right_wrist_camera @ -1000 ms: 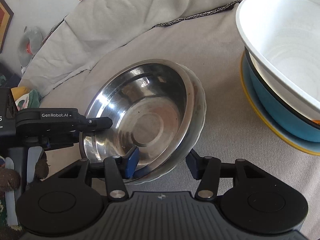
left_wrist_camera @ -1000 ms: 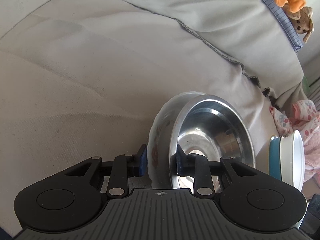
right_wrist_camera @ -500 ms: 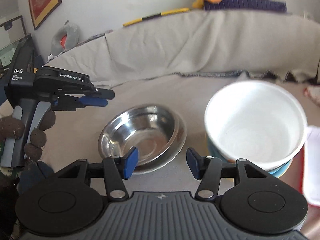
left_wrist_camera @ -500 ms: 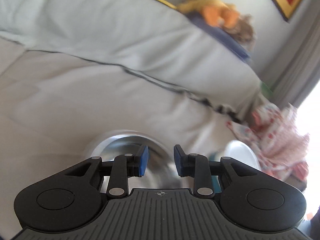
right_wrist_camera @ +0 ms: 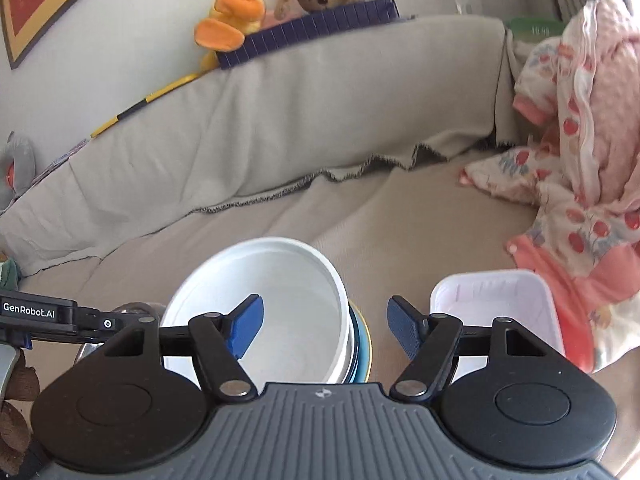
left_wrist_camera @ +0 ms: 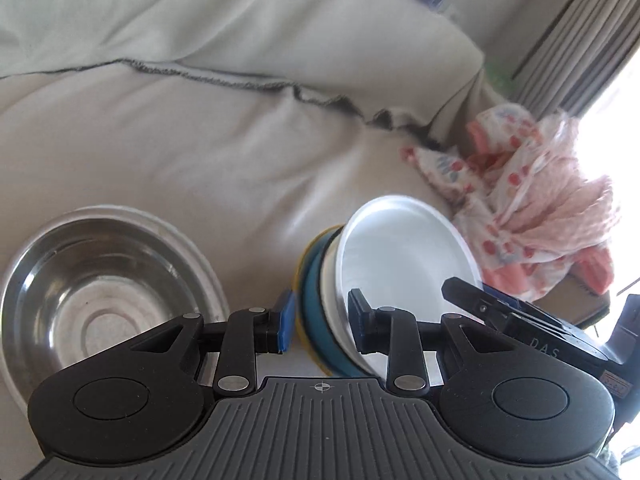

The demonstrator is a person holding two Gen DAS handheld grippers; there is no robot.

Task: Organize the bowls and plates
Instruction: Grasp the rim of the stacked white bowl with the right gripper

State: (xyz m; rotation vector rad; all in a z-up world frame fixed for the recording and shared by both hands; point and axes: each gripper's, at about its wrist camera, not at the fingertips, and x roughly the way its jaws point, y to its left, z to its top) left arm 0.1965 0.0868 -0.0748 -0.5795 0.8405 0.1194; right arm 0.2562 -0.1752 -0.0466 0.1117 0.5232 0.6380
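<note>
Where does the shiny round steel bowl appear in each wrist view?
Left wrist: the shiny round steel bowl lies lower left on the beige sofa.
Right wrist: only a sliver shows at left.
Shared landmark: round white bowl.

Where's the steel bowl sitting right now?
In the left wrist view the steel bowl sits at lower left on the couch cover, nested in a pale plate, left of the white bowl stack.
</note>
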